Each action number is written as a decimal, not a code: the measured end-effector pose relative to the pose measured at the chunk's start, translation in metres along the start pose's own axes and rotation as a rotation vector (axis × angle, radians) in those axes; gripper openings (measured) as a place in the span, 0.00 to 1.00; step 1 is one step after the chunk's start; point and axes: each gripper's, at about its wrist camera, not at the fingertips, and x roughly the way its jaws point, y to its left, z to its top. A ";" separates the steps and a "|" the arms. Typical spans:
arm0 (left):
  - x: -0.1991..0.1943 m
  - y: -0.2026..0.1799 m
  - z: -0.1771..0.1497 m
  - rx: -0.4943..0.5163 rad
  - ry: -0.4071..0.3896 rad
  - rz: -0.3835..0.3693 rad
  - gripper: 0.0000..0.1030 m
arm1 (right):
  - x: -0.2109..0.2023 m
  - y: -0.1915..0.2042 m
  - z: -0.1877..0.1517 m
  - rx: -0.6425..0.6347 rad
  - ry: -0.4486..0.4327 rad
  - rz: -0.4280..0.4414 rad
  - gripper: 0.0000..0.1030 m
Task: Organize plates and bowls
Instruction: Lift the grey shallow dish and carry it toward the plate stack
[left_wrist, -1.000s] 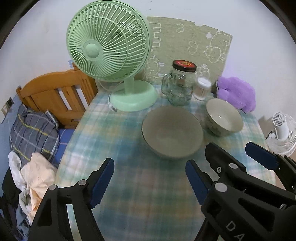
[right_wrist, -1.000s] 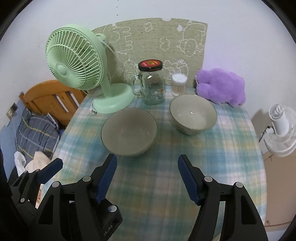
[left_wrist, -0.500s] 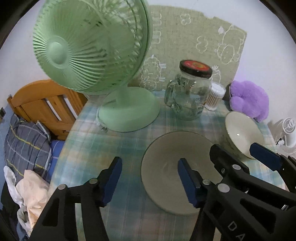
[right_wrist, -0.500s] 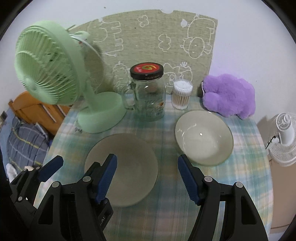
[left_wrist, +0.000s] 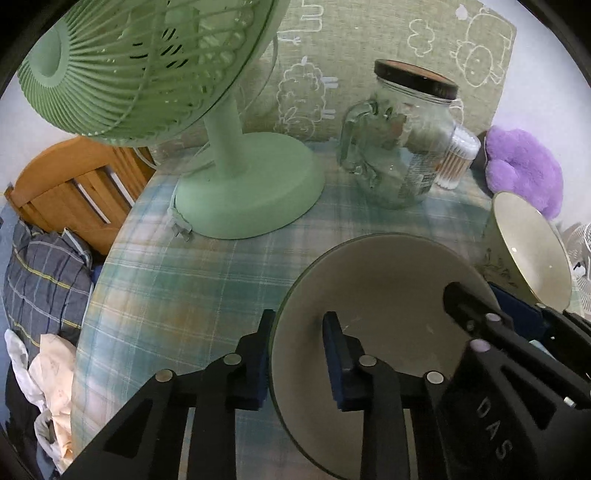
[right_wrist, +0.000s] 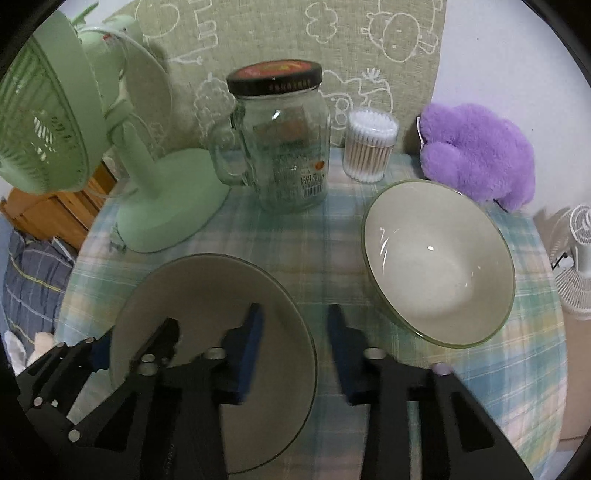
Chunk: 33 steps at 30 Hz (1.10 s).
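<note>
A wide grey-green bowl (left_wrist: 388, 295) sits on the checked tablecloth. My left gripper (left_wrist: 297, 354) straddles its left rim, one finger outside and one inside, jaws still apart. The same bowl shows in the right wrist view (right_wrist: 207, 291). My right gripper (right_wrist: 295, 332) straddles its right rim, left finger over the bowl, right finger outside, jaws apart. A second, deeper cream bowl (right_wrist: 439, 258) stands to the right, untouched; it also shows in the left wrist view (left_wrist: 528, 247).
A green desk fan (left_wrist: 236, 177) stands at the back left. A glass jar with a black lid (right_wrist: 280, 136), a cotton-swab tub (right_wrist: 369, 147) and a purple plush (right_wrist: 480, 155) line the back. A wooden bed frame (left_wrist: 74, 184) lies beyond the left edge.
Both grippers moved forward and down to the grey-green bowl, and their jaws narrowed around its left and right rims.
</note>
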 end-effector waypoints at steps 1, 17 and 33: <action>0.000 0.001 0.001 0.002 -0.001 0.001 0.21 | 0.000 0.000 0.001 -0.001 -0.002 -0.001 0.25; -0.018 0.001 -0.003 0.009 0.006 -0.007 0.21 | -0.019 0.004 -0.002 -0.028 -0.006 -0.017 0.24; -0.088 0.005 -0.021 -0.005 -0.056 -0.004 0.21 | -0.092 0.010 -0.019 -0.033 -0.067 -0.010 0.24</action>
